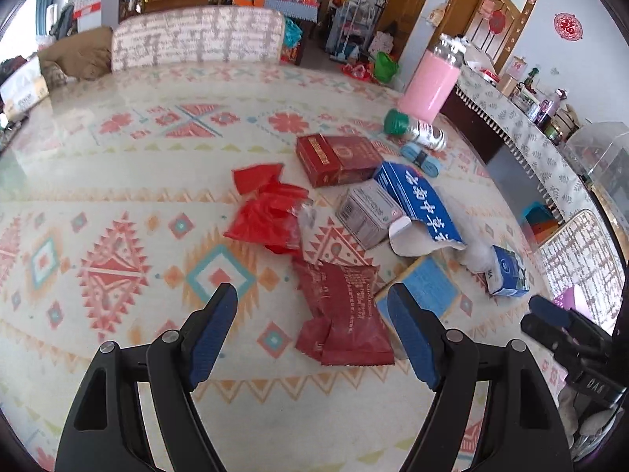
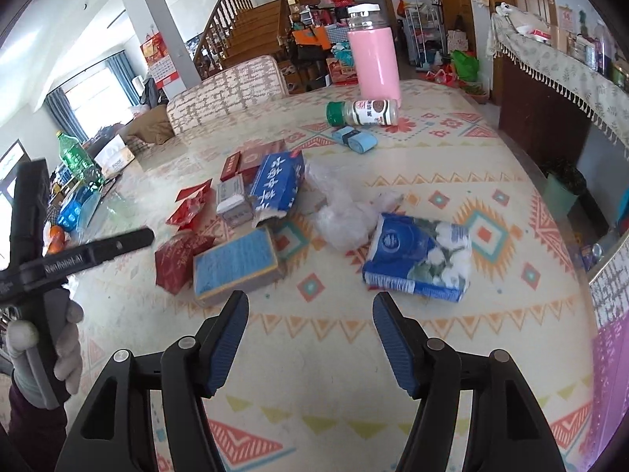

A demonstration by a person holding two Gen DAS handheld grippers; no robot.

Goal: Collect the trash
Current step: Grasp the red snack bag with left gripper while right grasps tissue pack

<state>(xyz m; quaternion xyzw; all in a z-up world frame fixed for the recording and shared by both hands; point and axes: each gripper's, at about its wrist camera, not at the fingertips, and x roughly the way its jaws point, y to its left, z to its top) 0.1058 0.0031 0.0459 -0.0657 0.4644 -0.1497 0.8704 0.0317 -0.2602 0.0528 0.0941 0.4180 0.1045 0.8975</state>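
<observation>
Trash lies scattered on a patterned tablecloth (image 1: 118, 181). In the left wrist view my left gripper (image 1: 311, 291) stands open just above a dark red wrapper (image 1: 346, 314), touching nothing. Beyond it are a red plastic bag (image 1: 271, 216), a red box (image 1: 338, 159), a small grey box (image 1: 367, 212) and a torn blue carton (image 1: 416, 200). My right gripper (image 2: 311, 298) is open over bare cloth, between a flat blue box (image 2: 236, 263) on its left and a blue tissue pack (image 2: 420, 263) on its right. A crumpled clear bag (image 2: 346, 212) lies further off.
A pink flask (image 2: 375, 59) stands at the far side, with a green-capped bottle (image 2: 361, 113) on its side and a light-blue packet (image 2: 354, 139) near it. A gloved hand (image 2: 67, 338) holds the left gripper. Chairs (image 1: 196, 35) and a covered sideboard (image 1: 523, 129) border the table.
</observation>
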